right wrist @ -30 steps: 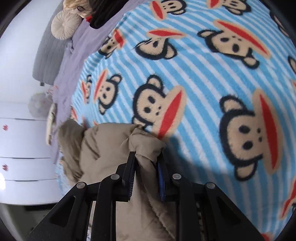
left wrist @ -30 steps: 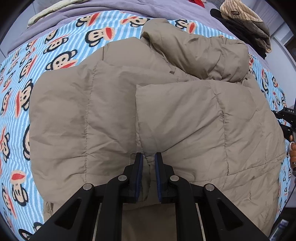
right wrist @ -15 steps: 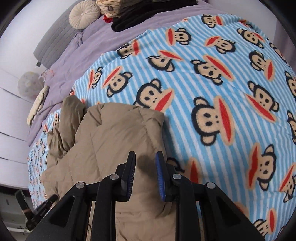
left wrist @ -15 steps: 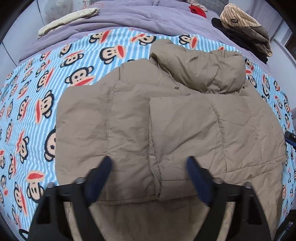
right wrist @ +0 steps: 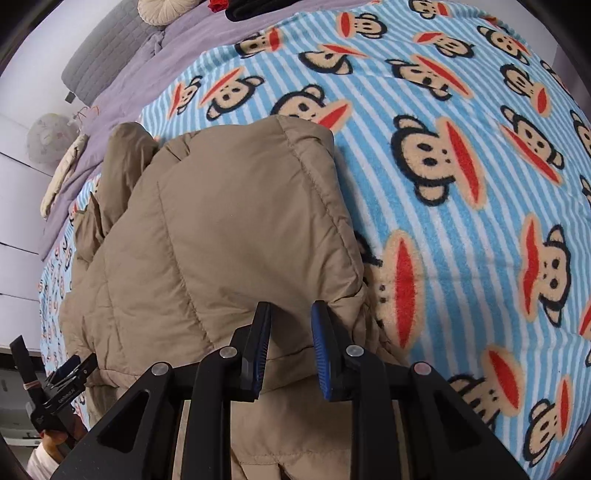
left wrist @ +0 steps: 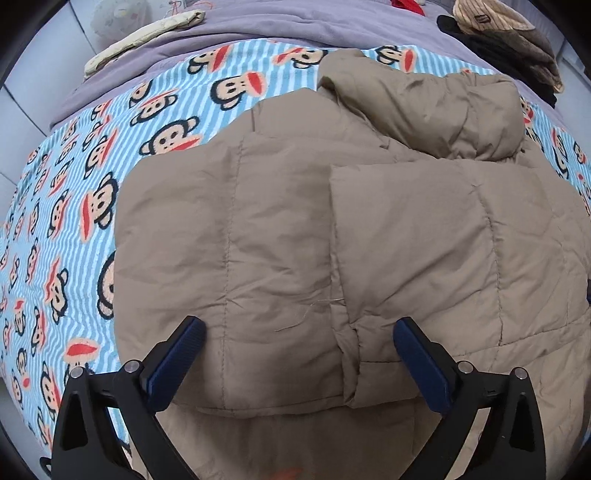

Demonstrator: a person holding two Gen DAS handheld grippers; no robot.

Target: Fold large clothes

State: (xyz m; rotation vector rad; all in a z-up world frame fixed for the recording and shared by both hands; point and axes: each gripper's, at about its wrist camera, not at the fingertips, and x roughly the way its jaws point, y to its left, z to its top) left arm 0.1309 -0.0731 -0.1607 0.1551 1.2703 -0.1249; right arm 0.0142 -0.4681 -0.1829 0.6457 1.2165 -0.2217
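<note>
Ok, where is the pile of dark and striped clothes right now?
In the left wrist view, the pile of dark and striped clothes sits top right on the purple bedsheet, beyond the tan puffer jacket.

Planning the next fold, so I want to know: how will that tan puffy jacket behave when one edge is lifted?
The tan puffy jacket will probably flop and drape, since its folded sleeve panel and collar already slump in soft creases. The quilted padding looks airy, so it is likely light for its bulk and may spring back open. The smooth shell could slip between pads.
</note>
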